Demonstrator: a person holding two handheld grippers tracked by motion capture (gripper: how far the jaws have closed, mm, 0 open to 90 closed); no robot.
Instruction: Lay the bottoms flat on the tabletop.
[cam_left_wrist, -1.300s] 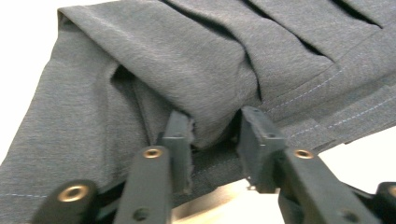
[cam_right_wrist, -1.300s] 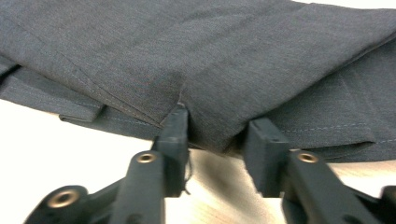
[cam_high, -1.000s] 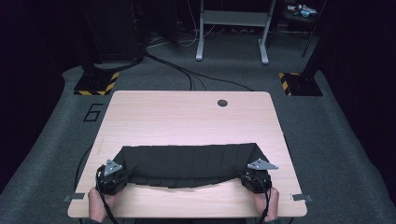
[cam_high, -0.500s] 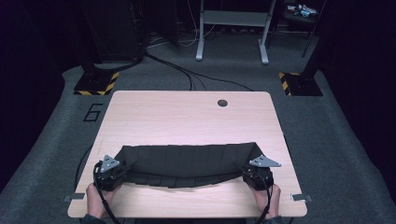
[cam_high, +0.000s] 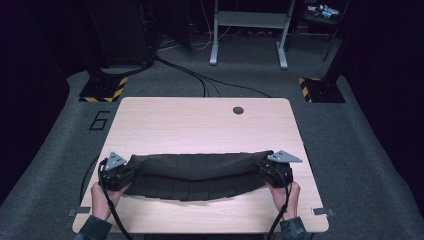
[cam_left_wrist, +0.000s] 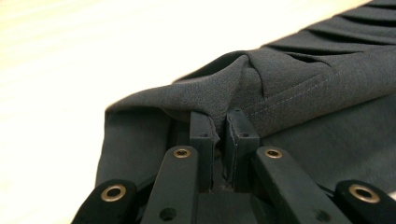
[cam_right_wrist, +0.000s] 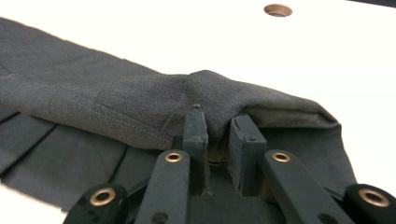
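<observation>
Dark grey pleated cloth (cam_high: 192, 175) — pale wood table (cam_high: 200, 122) — black jaws.

One legible marking: the numeral "6" (cam_high: 100, 120) on the grey floor carpet (cam_high: 60, 150), at the table's (cam_high: 200, 120) ten o'clock corner.

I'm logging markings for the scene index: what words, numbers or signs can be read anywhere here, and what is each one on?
"6": dark numeral on the grey floor beside the table's far left corner.
Yellow-and-black hazard stripes, no text, on two floor bases.
Nothing readable on the dark pleated garment or either gripper.
</observation>
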